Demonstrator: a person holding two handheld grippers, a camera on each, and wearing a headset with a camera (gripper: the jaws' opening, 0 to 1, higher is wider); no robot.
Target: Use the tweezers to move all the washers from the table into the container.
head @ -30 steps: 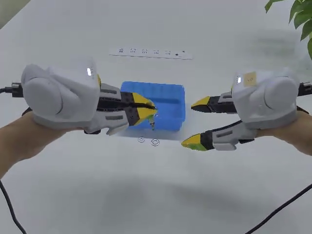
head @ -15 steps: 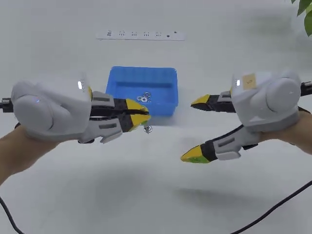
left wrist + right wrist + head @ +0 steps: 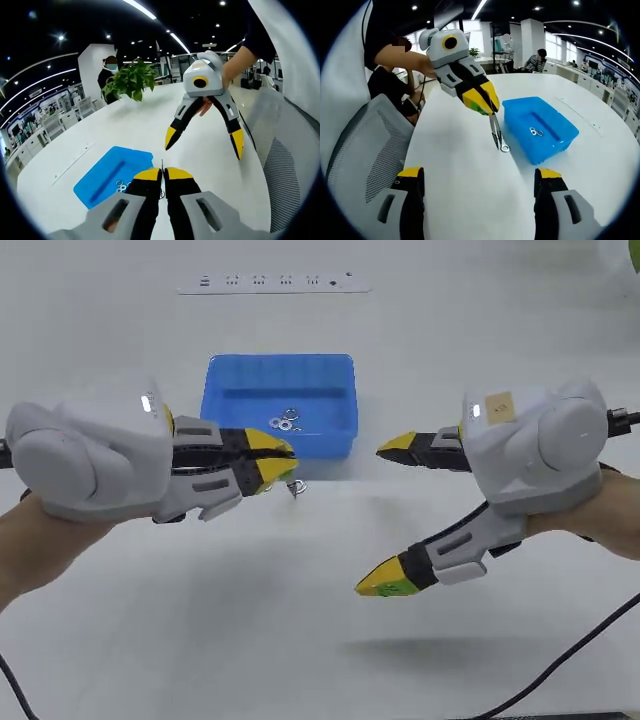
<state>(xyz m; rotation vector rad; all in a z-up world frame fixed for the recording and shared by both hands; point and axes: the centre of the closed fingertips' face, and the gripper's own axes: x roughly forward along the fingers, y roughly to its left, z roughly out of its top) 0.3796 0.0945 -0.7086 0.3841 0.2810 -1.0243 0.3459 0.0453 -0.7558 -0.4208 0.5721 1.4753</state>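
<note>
Blue plastic container (image 3: 280, 362) is sitting at the far middle of the white desk (image 3: 300, 640), with several washers (image 3: 285, 423) already lying inside it. Just on its near side, the left gripper (image 3: 275, 458) is clenching its fingers on a pair of tweezers (image 3: 495, 129), which are pointing down from the yellow tips, with a single washer (image 3: 505, 148) sitting at their points. Whether that washer is pinched and lifted or resting on the desk cannot be told. The tool is being held close to the container's near wall, likely so that only a short carry over the rim is needed. To the right, the right gripper (image 3: 385, 517) is hovering with fingers spread wide and grasping nothing, apparently keeping clear of the work. A power strip (image 3: 275, 283) is lying beyond the container.
</note>
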